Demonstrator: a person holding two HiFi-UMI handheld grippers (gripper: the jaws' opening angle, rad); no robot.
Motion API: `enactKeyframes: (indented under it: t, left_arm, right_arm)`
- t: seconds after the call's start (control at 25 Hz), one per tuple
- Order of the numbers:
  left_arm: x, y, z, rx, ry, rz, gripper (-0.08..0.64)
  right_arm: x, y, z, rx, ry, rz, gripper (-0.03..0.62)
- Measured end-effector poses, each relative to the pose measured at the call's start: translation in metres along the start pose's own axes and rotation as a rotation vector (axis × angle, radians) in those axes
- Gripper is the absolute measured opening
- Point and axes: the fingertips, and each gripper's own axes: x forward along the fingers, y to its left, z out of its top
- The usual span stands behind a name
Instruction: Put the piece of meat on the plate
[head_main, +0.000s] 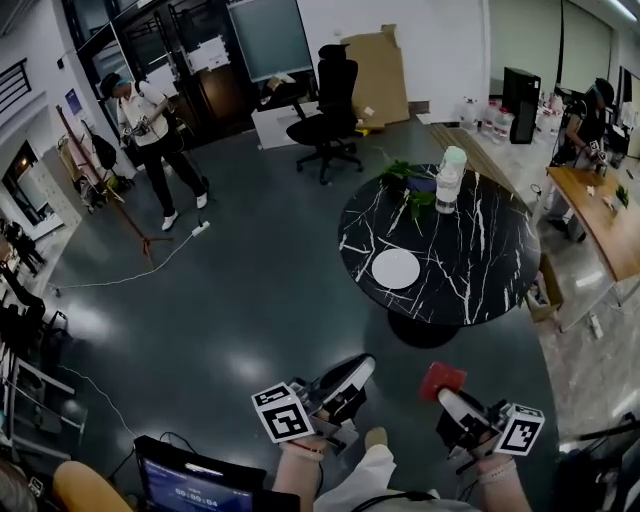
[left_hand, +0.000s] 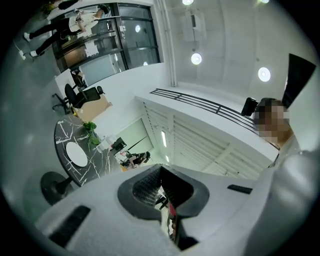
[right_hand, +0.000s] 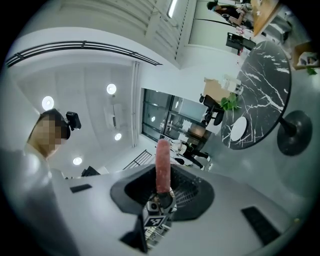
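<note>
A flat red piece of meat (head_main: 442, 380) sticks forward out of my right gripper (head_main: 452, 398), which is shut on it; the right gripper view shows the meat (right_hand: 163, 162) edge-on between the jaws of that gripper (right_hand: 163, 192). The white plate (head_main: 396, 268) lies bare on the near side of a round black marble table (head_main: 480, 270), well ahead of both grippers. It also shows small in the left gripper view, the plate (left_hand: 76, 154), and in the right one, the plate (right_hand: 239, 128). My left gripper (head_main: 345, 385) is held beside the right one, its jaws (left_hand: 164, 200) together with nothing in them.
A water bottle (head_main: 450, 180) and a green plant (head_main: 408, 185) stand at the table's far edge. A black office chair (head_main: 328, 105) is beyond, a person (head_main: 150, 130) stands at the far left, and a wooden desk (head_main: 600, 215) is at the right. A cardboard box (head_main: 545, 290) sits by the table.
</note>
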Motion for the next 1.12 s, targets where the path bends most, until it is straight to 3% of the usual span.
enactKeyframes:
  t: [0.36, 0.76, 1.12]
  left_arm:
    - [0.056, 0.065, 0.056, 0.017, 0.005, -0.022, 0.009]
    - [0.097, 0.121, 0.079, -0.038, 0.024, -0.022, 0.009]
    - [0.135, 0.201, 0.107, 0.010, -0.044, 0.014, 0.008]
  right_arm:
    - [0.064, -0.047, 0.057, -0.016, -0.021, -0.011, 0.078]
    - [0.092, -0.099, 0.093, 0.020, -0.029, -0.084, 0.078]
    - [0.161, -0.169, 0.148, 0.053, 0.043, -0.074, 0.078]
